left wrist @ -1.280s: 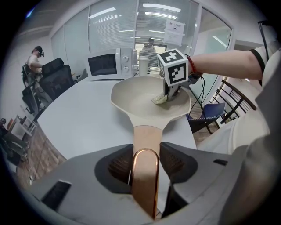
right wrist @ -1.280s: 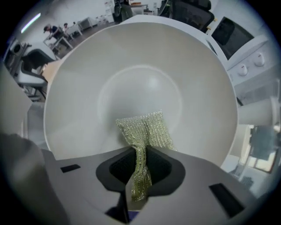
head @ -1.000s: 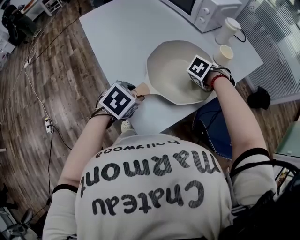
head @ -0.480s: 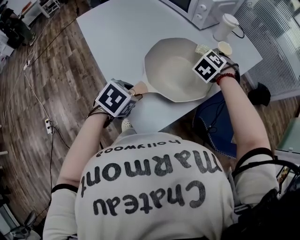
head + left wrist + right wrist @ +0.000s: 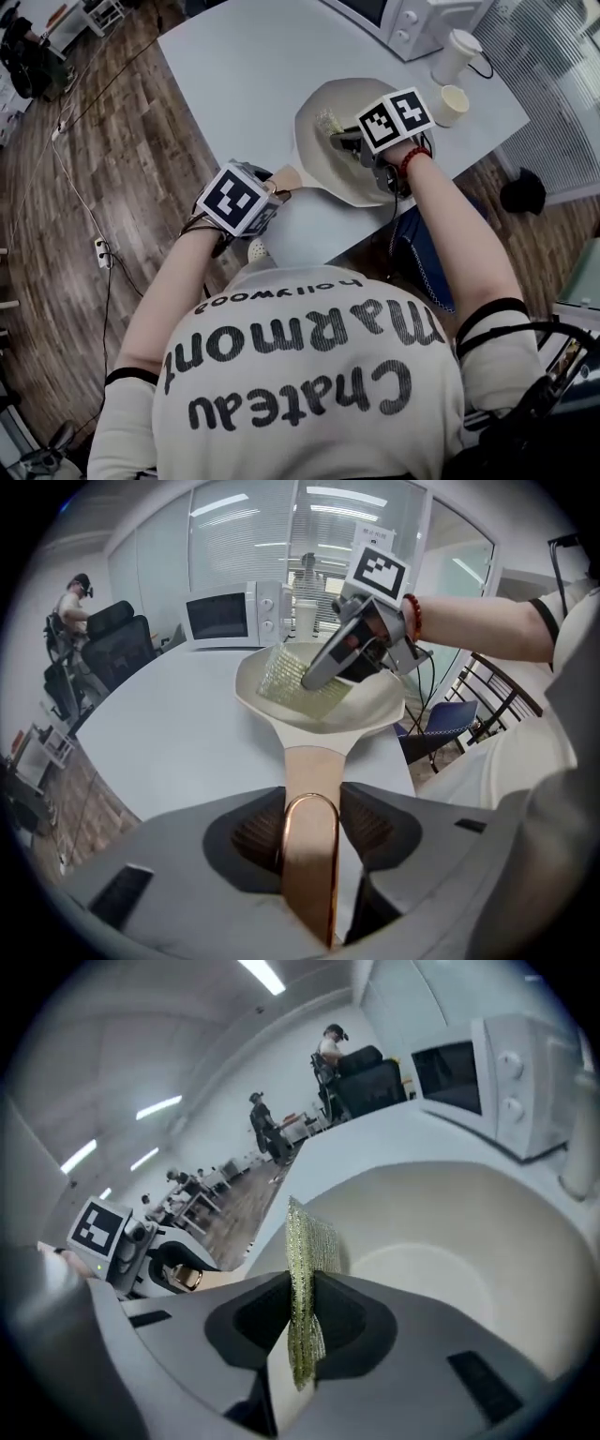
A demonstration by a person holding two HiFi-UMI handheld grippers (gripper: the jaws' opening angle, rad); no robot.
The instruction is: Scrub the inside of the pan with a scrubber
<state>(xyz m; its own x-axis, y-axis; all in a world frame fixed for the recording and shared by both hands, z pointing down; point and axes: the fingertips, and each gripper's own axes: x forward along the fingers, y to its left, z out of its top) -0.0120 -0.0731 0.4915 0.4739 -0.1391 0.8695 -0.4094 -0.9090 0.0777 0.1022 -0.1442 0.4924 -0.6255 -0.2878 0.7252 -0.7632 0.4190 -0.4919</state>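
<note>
A cream pan (image 5: 323, 159) lies on the white table (image 5: 234, 75), its tan handle (image 5: 314, 789) pointing towards me. My left gripper (image 5: 311, 841) is shut on that handle's copper-edged end (image 5: 281, 180). My right gripper (image 5: 300, 1321) is shut on a thin yellow-green mesh scrubber (image 5: 302, 1269), which stands on edge between the pads. In the head view the scrubber (image 5: 328, 123) hangs over the pan's left inner side, and the right gripper (image 5: 349, 141) reaches across the bowl. The left gripper view shows the scrubber (image 5: 291, 677) against the pan's inner wall (image 5: 370, 710).
A white microwave (image 5: 412, 23) stands at the table's far edge, with a white kettle (image 5: 455, 56) and a paper cup (image 5: 450, 105) to the pan's right. A blue chair (image 5: 427, 258) sits below the table's near right edge. People and desks show far off.
My right gripper has swung from the pan's right rim leftwards across the bowl and rolled, bringing the scrubber over the left inner side. The left gripper and pan have stayed put.
</note>
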